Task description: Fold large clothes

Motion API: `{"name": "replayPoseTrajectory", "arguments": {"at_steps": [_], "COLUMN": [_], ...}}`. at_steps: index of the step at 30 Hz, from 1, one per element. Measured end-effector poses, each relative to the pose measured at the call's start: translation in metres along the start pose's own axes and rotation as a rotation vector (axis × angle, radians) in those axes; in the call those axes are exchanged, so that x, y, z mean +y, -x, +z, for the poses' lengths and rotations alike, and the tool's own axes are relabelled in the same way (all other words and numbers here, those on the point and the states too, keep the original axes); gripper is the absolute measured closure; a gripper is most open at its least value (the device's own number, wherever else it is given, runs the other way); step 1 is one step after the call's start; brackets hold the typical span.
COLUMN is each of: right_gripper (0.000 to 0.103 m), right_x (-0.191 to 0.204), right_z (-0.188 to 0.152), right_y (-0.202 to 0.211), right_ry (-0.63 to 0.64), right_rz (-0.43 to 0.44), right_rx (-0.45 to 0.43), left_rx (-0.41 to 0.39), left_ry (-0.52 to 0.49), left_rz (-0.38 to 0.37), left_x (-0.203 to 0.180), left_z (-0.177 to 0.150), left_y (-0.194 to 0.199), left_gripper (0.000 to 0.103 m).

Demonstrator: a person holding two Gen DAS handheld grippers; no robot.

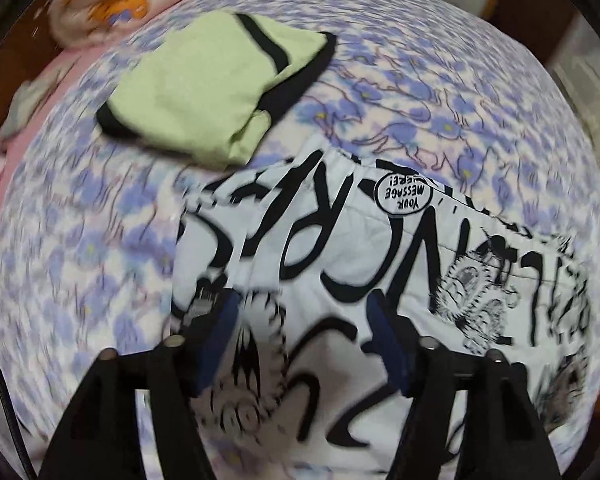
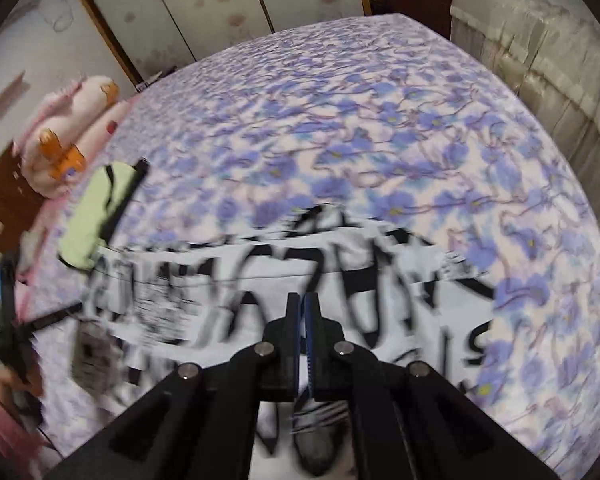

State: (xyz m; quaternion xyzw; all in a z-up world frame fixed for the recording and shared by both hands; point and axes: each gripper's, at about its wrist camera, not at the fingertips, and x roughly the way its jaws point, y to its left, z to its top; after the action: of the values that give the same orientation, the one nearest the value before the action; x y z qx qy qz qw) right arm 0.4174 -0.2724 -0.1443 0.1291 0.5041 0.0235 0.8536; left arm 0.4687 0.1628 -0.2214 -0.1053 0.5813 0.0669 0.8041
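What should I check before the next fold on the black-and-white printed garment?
1. Left gripper free of cloth: ok, its jaws stand apart above the printed garment with nothing clamped.
2. Right gripper state: shut; whether a bit of fabric is pinched, cannot tell.
3. Garment lying flat on the floral bedsheet: cannot tell, both views are blurred; some creases show near the waistband.
4. Folded green garment out of the way: ok, it lies apart, beyond the printed one's far edge.
5. Room on the bed to the right for folding: ok, bare sheet there.
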Motion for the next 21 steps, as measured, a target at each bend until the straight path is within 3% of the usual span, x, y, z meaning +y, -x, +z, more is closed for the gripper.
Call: {"name": "replayPoseTrajectory", "arguments": {"at_steps": [3, 5, 6, 15, 21], "right_gripper": [0.092, 0.055, 0.053, 0.053, 0.054], "right_x": [0.021, 0.033, 0.04, 0.086, 0.099], "right_z": [0.0, -0.003, -0.004, -0.005, -0.021], "right_y": [-0.009, -0.019, -0.021, -0.038, -0.054], "right_ry": [-0.036, -0.036, -0.03, 0.071, 0.073], "right_rz": [0.032, 0.046, 0.056, 0.081, 0.055], "right_rx": [0.043, 0.068, 0.068, 0.117, 0.204], "left_rx": [0.011, 0.039, 0.049, 0.093, 0.127], "left_ry": [0.085, 0.121, 0.135, 0.409, 0.583], "left_rz": [-0.041, -0.053, -0.054, -0.028, -0.17], "left_x": [0.012, 0.018, 0.021, 0.093, 0.128], "left_z": [-0.018, -0.031, -0.035, -0.087, -0.128], "left_y": [0.011, 0.015, 0.015, 0.002, -0.024], "left_gripper": [0.03, 0.026, 0.024, 0.011, 0.01]}}
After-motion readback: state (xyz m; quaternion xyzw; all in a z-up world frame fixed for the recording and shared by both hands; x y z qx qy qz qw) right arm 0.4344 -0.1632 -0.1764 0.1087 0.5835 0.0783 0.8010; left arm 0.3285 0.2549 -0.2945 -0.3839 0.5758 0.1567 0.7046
